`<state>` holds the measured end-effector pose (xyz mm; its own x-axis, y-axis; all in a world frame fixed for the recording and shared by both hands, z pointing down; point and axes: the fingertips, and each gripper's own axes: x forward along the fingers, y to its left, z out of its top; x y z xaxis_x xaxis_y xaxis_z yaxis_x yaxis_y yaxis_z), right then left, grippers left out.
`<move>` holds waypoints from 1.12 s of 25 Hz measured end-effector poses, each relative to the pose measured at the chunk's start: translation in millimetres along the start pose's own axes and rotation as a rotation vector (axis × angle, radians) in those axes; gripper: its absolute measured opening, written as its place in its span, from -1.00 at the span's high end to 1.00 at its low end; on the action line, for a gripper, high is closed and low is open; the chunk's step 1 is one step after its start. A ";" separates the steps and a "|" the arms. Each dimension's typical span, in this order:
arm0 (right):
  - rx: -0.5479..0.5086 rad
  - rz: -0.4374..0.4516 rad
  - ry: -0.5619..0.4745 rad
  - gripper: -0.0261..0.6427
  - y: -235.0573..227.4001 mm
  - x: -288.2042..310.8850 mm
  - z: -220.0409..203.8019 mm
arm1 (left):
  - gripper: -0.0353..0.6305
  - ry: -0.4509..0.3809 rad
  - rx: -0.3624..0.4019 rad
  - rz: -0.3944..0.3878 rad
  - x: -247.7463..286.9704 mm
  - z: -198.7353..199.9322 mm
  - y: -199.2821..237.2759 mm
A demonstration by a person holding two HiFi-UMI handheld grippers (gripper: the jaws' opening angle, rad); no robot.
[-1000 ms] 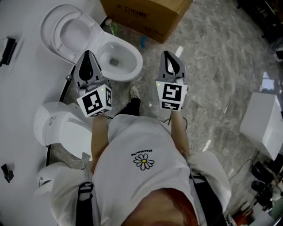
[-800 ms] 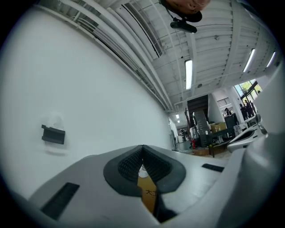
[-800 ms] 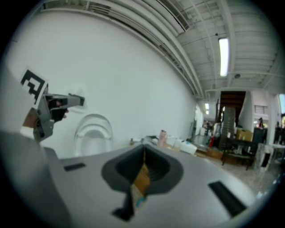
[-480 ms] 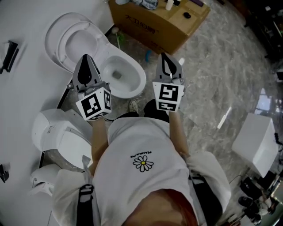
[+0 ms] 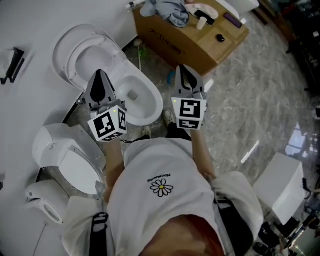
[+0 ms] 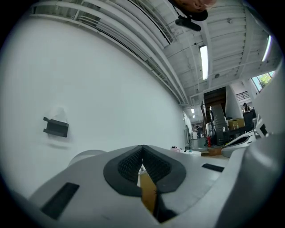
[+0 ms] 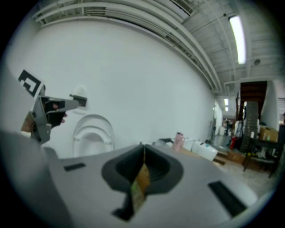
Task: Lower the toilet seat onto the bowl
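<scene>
The person's head has tipped up, so the toilet [image 5: 156, 102] now sits lower in the head view. The open top of the cardboard box [image 5: 200, 47] has come into sight, with a cloth [image 5: 170, 12] inside. The left gripper [image 5: 100, 75] and right gripper [image 5: 181, 68] have reached a little further forward.

Bright overhead strip lights [image 7: 236, 38], soft shadows, dark fisheye-warped corners.

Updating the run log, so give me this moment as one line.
toilet seat: raised, not on bowl | left tongs: shut, empty | right tongs: shut, empty | contact with seat: none
</scene>
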<state>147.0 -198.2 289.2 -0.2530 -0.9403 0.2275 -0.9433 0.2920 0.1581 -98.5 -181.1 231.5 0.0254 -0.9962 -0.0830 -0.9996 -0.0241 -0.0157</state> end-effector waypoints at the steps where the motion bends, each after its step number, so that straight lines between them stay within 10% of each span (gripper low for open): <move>1: -0.002 0.015 -0.007 0.83 -0.7 5.8 2.5 | 0.83 -0.002 -0.002 0.002 3.9 0.6 -1.5; 13: 0.003 0.201 -0.085 0.83 27.0 55.3 32.8 | 0.83 0.023 0.042 0.122 17.1 2.0 27.5; 28: -0.217 0.688 -0.159 0.58 203.1 189.3 93.8 | 0.55 0.177 0.052 0.331 46.6 -50.5 172.0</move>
<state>-112.7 -333.2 274.3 -0.8157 -0.5410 0.2049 -0.5002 0.8375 0.2199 -269.9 -235.9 275.3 -0.3061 -0.9485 0.0812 -0.9512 0.3011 -0.0677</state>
